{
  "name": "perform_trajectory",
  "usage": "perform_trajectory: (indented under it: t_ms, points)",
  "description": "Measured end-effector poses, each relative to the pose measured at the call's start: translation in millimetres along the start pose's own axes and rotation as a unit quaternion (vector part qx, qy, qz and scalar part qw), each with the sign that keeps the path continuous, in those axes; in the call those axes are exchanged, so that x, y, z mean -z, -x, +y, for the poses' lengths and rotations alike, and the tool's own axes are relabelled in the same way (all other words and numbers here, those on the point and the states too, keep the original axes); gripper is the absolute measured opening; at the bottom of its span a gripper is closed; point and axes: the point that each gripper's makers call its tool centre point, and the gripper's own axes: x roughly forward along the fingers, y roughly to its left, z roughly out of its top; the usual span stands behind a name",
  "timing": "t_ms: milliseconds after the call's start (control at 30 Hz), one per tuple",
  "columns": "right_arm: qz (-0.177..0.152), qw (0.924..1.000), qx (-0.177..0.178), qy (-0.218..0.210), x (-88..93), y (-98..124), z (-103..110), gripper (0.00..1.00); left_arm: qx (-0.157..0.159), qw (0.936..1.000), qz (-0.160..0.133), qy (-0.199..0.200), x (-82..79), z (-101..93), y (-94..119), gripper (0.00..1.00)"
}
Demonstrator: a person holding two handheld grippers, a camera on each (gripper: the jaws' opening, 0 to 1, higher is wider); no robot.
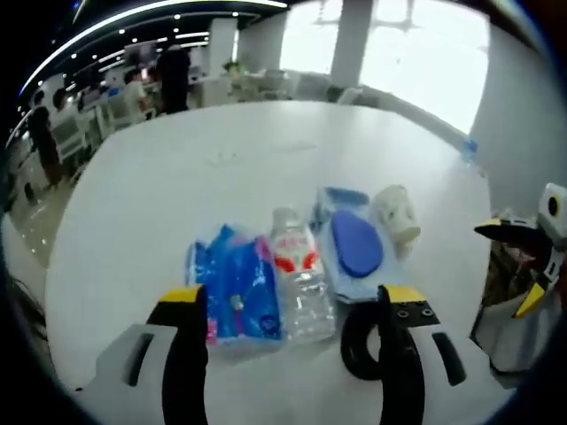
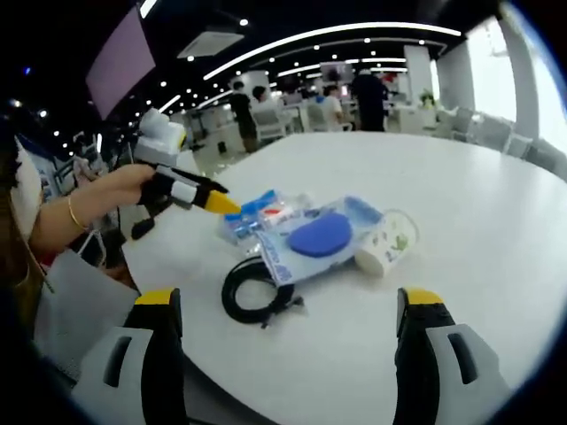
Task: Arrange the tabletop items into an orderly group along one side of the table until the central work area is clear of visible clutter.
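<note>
Items gathered in a row near the table edge, both tongs held empty.

The blue pack point(image 1: 234, 288), bottle point(image 1: 297, 282), wipes point(image 1: 350, 248) and cup point(image 1: 396, 215) are set side by side just ahead of the left tongs point(image 1: 292, 341), whose jaws are spread wide; the cable point(image 2: 257, 290) lies nearest the right tongs point(image 2: 288, 341), also held open, seemingly so the centre is kept clear.

Bright window glare, ceiling strip lights; soft blur (fisheye-bent edges).
</note>
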Motion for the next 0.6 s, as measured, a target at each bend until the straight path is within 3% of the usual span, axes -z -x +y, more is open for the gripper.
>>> perform_trajectory:
  t_ms: [233, 367, 600]
  points:
    - [-0.001, 1.0000, -0.005, 0.001, -0.2, 0, 2, 0.99, 0.004, 0.9998, 0.019, 0.007, -3.4, 1.2, -23, 0.71]
    - [0.006, 0.9999, -0.007, 0.004, 3.0, -2, 4, 0.99, 0.002, 0.9999, 0.013, 0.002, -11.7, 2.5, -35, 0.71]
    - [0.015, 0.9999, -0.004, 0.008, 6.1, -2, 3, 0.99, -0.002, 0.9989, 0.047, -0.005, -8.2, 4.2, -49, 0.67]
